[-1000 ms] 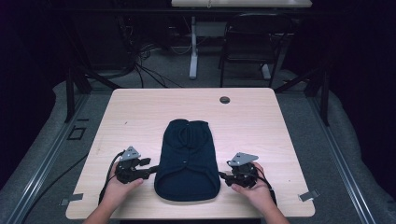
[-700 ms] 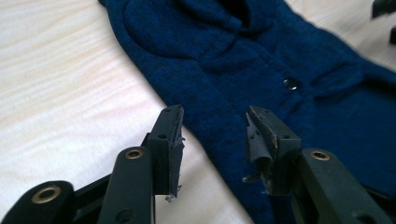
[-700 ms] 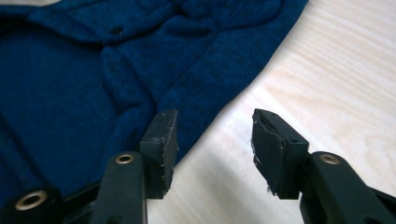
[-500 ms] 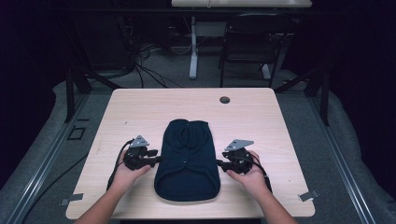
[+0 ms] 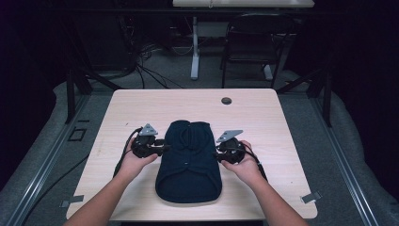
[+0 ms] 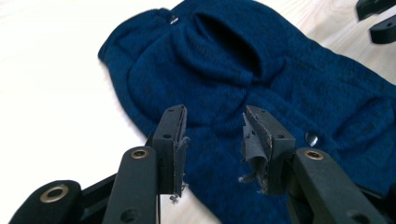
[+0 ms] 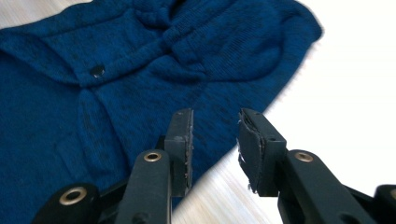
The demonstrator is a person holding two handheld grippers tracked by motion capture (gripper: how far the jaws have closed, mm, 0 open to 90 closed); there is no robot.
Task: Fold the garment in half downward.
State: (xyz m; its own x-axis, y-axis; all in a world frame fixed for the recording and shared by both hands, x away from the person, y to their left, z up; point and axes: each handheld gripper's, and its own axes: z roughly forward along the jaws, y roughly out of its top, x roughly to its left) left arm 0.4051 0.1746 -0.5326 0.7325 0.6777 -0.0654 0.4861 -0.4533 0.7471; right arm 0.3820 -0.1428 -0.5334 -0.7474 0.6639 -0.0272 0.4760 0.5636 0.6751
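A dark blue knitted cardigan (image 5: 189,160) lies folded in the middle of the wooden table (image 5: 141,106), collar toward the far side. In the left gripper view its knit (image 6: 261,79) and a dark button (image 6: 311,138) show close up. My left gripper (image 5: 162,148) sits at the garment's left edge, jaws open, nothing between them (image 6: 212,140). At the right edge my right gripper (image 5: 217,153) is open too, its jaws (image 7: 215,140) just over the border of the fabric (image 7: 140,60). A hand holds each gripper.
A small round black grommet (image 5: 226,100) is set in the table near its far edge. Beyond the table stand a chair (image 5: 249,47) and a white desk leg (image 5: 194,47) among floor cables. Metal clips (image 5: 310,197) sit at the near corners.
Both grippers have moved away from me along the garment's sides, from near its lower half up to about its middle. The cardigan lies as it did.
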